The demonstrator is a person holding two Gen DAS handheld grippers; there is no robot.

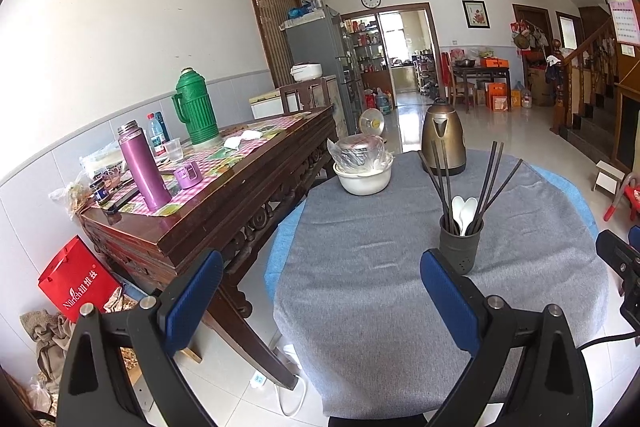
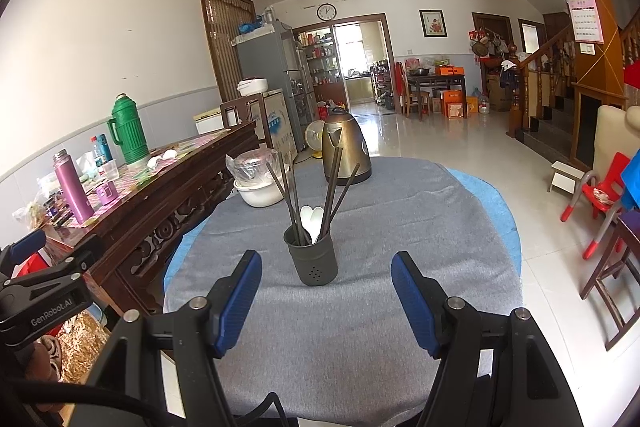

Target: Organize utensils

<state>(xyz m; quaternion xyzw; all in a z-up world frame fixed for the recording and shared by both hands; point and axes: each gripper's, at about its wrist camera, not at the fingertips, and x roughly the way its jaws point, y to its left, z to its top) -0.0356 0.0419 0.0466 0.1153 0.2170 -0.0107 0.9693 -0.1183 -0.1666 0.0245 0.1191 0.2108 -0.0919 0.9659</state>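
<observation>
Dark utensil holder (image 2: 314, 259) stands upright on grey tablecloth (image 2: 360, 327), chopsticks (image 2: 334, 183) and white spoons (image 2: 312, 219) inside. Right gripper (image 2: 324, 301) just short of holder, released, empty. Left gripper (image 1: 320, 301) left of holder, released, empty. Kettle (image 2: 345, 153) beyond holder.

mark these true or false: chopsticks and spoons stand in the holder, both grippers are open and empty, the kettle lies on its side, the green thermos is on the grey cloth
1. Chopsticks and white spoons stand in the dark holder. True.
2. The left gripper and right gripper are open and empty. True.
3. The kettle lies on its side. False: it stands upright behind the holder.
4. The green thermos is on the grey cloth. False: it stands on the wooden side table.
</observation>
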